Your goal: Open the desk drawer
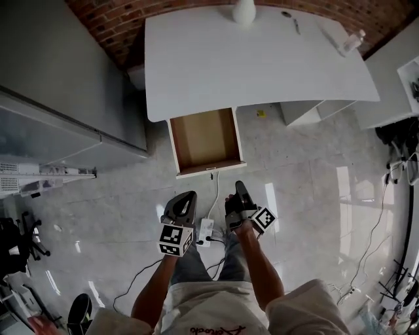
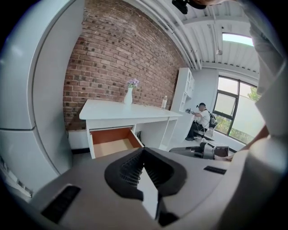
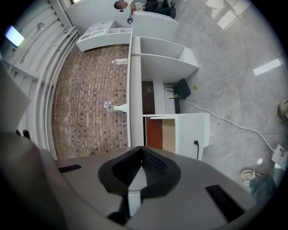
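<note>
The white desk (image 1: 262, 65) stands against a brick wall. Its drawer (image 1: 206, 141) is pulled out under the left part, showing a bare wooden inside. In the left gripper view the drawer (image 2: 112, 143) lies ahead and below, well apart from the jaws. In the right gripper view the drawer (image 3: 168, 134) appears sideways, its white front towards me. My left gripper (image 1: 188, 197) and right gripper (image 1: 239, 188) hover side by side over the floor in front of the drawer. Both the left gripper (image 2: 143, 150) and the right gripper (image 3: 142, 149) are shut with nothing between the jaws.
A white vase (image 1: 244, 12), a pen (image 1: 292, 21) and a bottle (image 1: 352, 41) sit on the desk. A power strip with cables (image 1: 206, 229) lies on the floor below the grippers. A grey cabinet (image 1: 65, 98) stands at left. A seated person (image 2: 202, 119) is far off.
</note>
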`<state>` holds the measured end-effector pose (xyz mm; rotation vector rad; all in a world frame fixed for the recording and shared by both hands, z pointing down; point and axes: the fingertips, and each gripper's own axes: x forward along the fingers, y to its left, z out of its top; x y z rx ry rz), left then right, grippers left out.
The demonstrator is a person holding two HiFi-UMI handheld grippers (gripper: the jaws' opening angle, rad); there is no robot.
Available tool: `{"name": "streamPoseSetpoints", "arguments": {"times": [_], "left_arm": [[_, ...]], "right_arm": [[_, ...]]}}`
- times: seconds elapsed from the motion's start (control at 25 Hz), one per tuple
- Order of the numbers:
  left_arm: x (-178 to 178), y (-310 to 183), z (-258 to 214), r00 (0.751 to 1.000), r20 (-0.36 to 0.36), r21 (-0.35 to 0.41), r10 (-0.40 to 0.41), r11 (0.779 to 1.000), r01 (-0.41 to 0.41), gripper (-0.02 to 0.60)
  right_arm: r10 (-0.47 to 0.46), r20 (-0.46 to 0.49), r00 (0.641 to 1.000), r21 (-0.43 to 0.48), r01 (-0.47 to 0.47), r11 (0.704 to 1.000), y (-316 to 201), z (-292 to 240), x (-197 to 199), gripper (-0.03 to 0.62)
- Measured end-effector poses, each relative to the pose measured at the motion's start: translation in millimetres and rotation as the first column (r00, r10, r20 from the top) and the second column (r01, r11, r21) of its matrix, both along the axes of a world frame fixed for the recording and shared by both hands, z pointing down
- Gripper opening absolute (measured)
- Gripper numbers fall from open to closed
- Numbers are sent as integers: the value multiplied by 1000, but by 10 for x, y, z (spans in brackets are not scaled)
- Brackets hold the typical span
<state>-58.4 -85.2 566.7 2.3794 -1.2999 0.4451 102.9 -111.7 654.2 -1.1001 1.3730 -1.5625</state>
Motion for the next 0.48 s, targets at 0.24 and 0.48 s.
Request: {"name": "streamPoseSetpoints", "arguments": {"times": [0.24, 0.48], "left_arm": [[117, -250, -754, 1000, 10, 105, -4, 995, 3, 11], [43, -400, -1424, 1000, 16, 208, -16, 978, 12, 11]], "right_arm": [[-18, -11, 1000, 56, 18, 998, -67, -691, 140, 17], [-45, -14, 999, 109, 46, 993, -30, -1307, 137, 17]]}}
